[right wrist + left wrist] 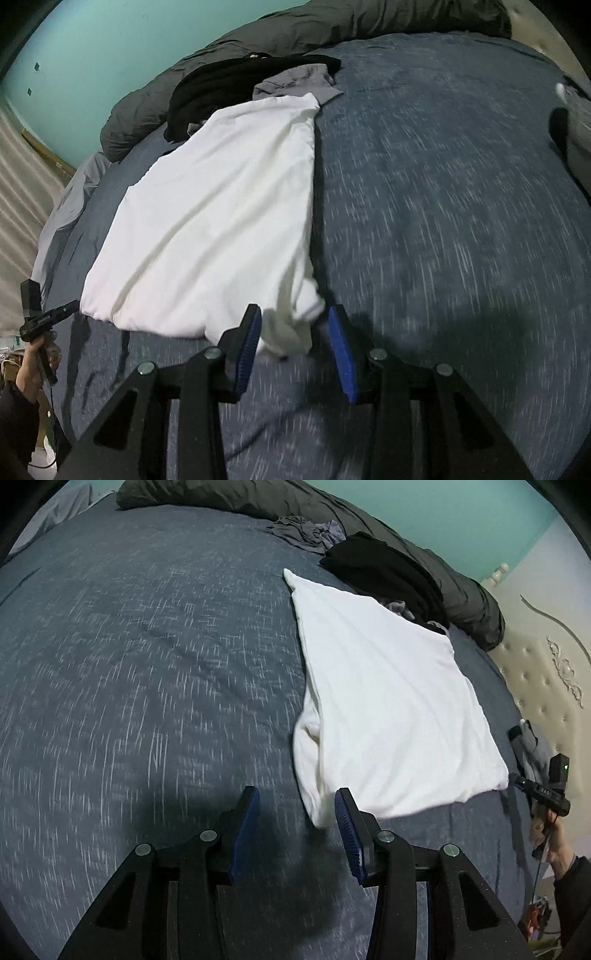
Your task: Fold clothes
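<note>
Lying flat on the bed point(129, 672), the white garment point(388, 701) is folded into a rough rectangle with a bunched, rumpled corner nearest both tools. The left tool point(297, 808) hovers with its jaws released, nothing between its blue ribbed pads, just beside that corner. The right tool point(293, 325) also stands released; the bunched corner lies loosely between its fingers without being pinched. Wide bare stretches of the heathered blue cover lie open on the outer side of each tool. Beyond the garment's far edge sit a black garment point(236, 85) and a crumpled grey cloth point(295, 85), against a rolled dark duvet point(461, 590). A tufted cream headboard point(546, 686) borders one side.
</note>
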